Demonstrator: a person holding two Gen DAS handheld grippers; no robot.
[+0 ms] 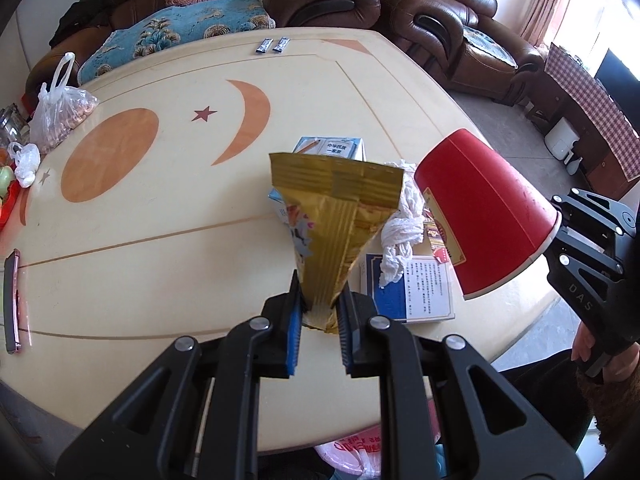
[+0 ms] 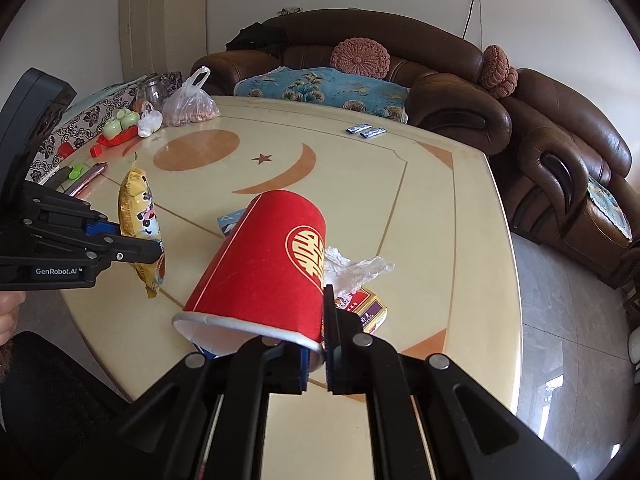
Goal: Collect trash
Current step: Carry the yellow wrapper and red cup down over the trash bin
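My left gripper (image 1: 319, 304) is shut on a gold snack wrapper (image 1: 334, 216) and holds it above the cream table (image 1: 140, 220); the wrapper also shows in the right wrist view (image 2: 140, 224). My right gripper (image 2: 318, 328) is shut on the rim of a red paper cup (image 2: 260, 276), tipped mouth-down toward me; the cup also shows at the right of the left wrist view (image 1: 484, 216). On the table under them lie a crumpled white tissue (image 1: 402, 236), a blue and white box (image 1: 416, 292), a small carton (image 1: 332, 148) and a red and gold pack (image 2: 370, 306).
Two small blue sachets (image 1: 273, 45) lie at the table's far edge. A plastic bag of nuts (image 1: 60, 112) and a knotted white bag (image 1: 25, 162) sit at the left. A pink phone (image 1: 11, 300) lies near the left edge. A brown sofa (image 2: 440, 92) wraps around the table. A pink bag (image 1: 356, 452) shows below the table's near edge.
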